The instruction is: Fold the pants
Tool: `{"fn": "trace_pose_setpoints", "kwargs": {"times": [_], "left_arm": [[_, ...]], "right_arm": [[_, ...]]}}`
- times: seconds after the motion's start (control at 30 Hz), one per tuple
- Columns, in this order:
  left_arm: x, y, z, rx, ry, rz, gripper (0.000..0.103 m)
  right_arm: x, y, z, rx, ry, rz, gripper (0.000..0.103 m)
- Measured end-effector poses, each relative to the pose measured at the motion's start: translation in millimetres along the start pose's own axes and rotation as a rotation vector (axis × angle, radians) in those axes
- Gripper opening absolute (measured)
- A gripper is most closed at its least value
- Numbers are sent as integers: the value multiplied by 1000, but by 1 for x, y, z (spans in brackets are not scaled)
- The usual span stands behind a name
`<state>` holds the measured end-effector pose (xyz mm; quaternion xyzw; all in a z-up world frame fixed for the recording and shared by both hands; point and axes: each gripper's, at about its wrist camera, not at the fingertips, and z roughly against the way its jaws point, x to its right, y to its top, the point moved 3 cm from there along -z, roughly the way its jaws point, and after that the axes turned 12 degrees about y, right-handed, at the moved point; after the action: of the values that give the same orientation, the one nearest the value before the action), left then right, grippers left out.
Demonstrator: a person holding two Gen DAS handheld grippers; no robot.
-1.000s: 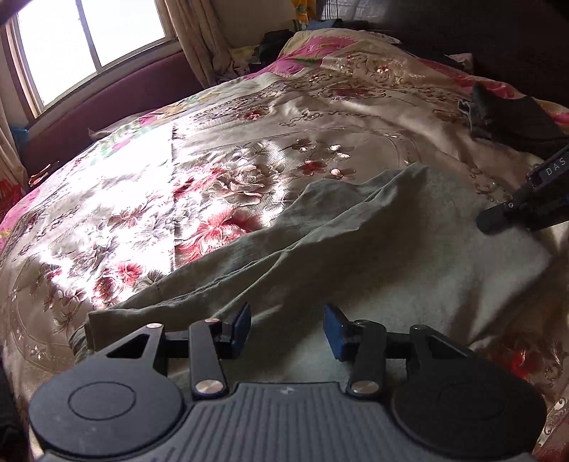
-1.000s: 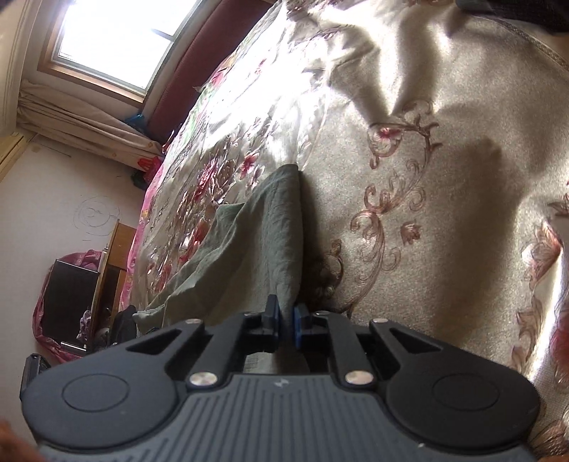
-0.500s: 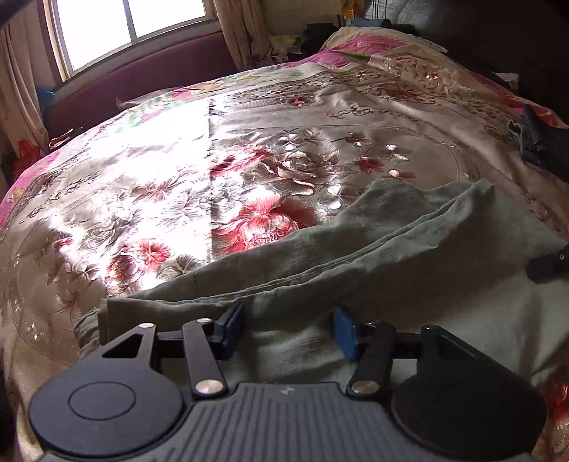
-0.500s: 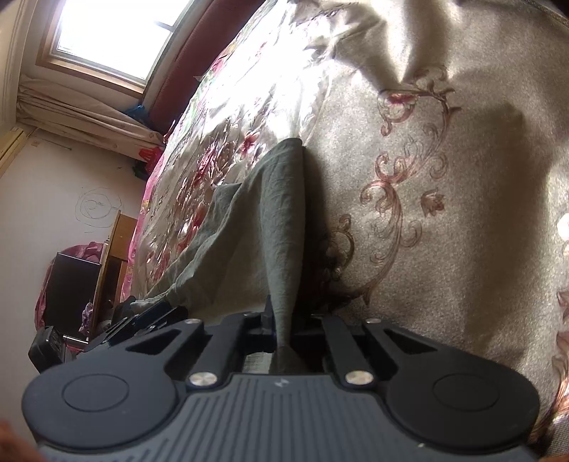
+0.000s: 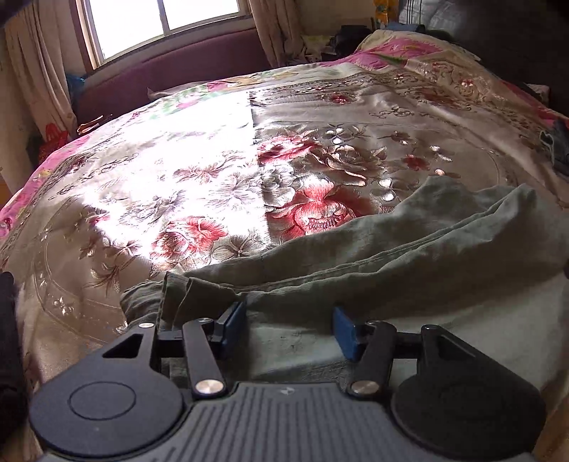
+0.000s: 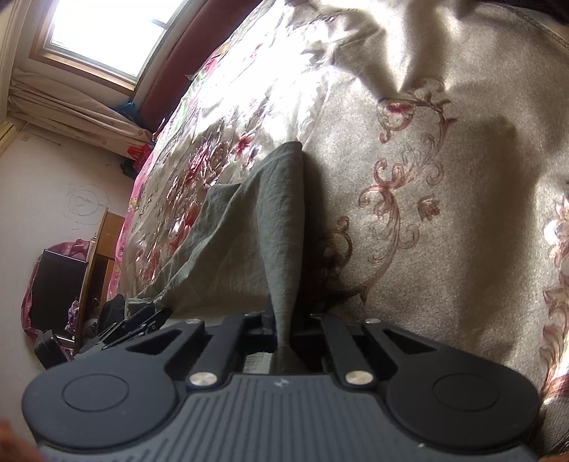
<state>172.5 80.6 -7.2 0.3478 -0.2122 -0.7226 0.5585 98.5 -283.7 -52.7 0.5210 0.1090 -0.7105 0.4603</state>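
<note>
Grey-green pants (image 5: 409,248) lie across the floral bedspread, legs stacked and running left to a hem (image 5: 170,295). My left gripper (image 5: 290,328) is open, its blue pads low over the pants near the hem end, cloth between and below them. In the right wrist view my right gripper (image 6: 282,323) is shut on a pinched fold of the pants (image 6: 281,220), which rises taut from the bed into the jaws. The left gripper (image 6: 142,320) shows at the pants' far end in that view.
The satin floral bedspread (image 5: 220,177) covers the whole bed. A window (image 5: 160,25) and maroon headboard are at the far side. Dark clothing (image 5: 558,149) lies at the right edge. A wooden cabinet (image 6: 96,256) and dark bags stand on the floor beside the bed.
My left gripper has moved left along the pants toward the hem and dropped lower. My right gripper has closed tighter on the fold and lifted it, drawing the cloth taut.
</note>
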Motion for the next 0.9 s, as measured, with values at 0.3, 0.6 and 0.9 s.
{"fn": "trace_pose_setpoints", "kwargs": {"times": [0.3,0.6,0.9], "left_arm": [[3,-20,23,58,44,-48,69],[2,-42,49,116,63,-29,69],[-19,-73,74,154,28,103,70]], "right_arm": [[-48,6,-6,5,-52,102,5],[-135,7,-48,-36,-32,263,5],[-217,-37,-150,-202,-23,437,5]]}}
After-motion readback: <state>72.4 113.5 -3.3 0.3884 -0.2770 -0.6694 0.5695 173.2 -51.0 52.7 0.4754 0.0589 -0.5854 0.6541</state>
